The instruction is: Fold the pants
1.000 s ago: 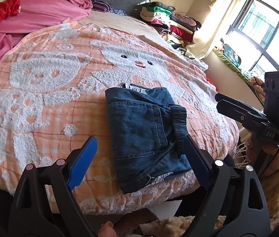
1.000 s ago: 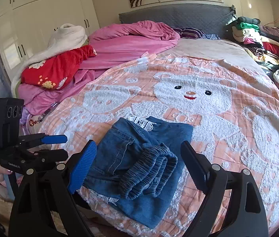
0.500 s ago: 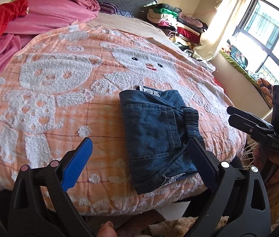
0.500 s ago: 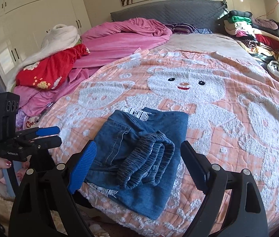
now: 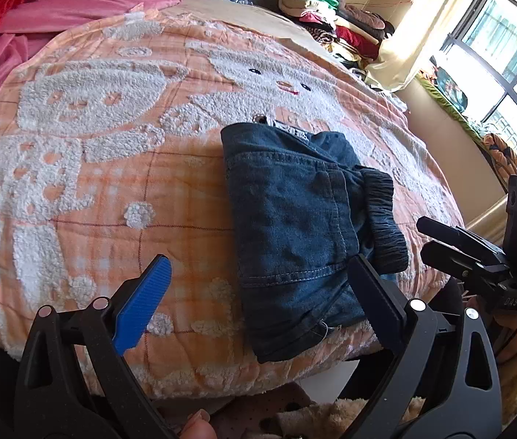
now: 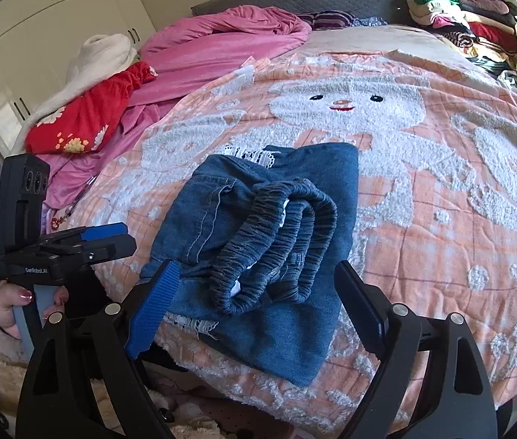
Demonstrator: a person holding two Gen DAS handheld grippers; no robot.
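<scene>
The blue denim pants (image 5: 295, 219) lie folded into a compact bundle near the front edge of the bed, on an orange blanket with white bears (image 5: 93, 183). Their elastic waistband (image 6: 276, 241) is bunched on top. My left gripper (image 5: 258, 285) is open and empty, just short of the bundle's near left side. My right gripper (image 6: 254, 292) is open and empty, its jaws either side of the bundle's near end without touching it. Each gripper shows in the other's view: the right one (image 5: 478, 256) and the left one (image 6: 75, 245).
Pink bedding (image 6: 221, 47) and a red garment (image 6: 86, 120) are heaped at the bed's head and left side. Stacked clothes (image 6: 459, 14) sit at the far right. A window (image 5: 496, 55) and curtain are on the right. White wardrobes (image 6: 57, 18) stand on the left.
Both grippers have drawn back slightly and tilted, so the pants appear shifted in view. The pants themselves have not moved. Both stay open.
</scene>
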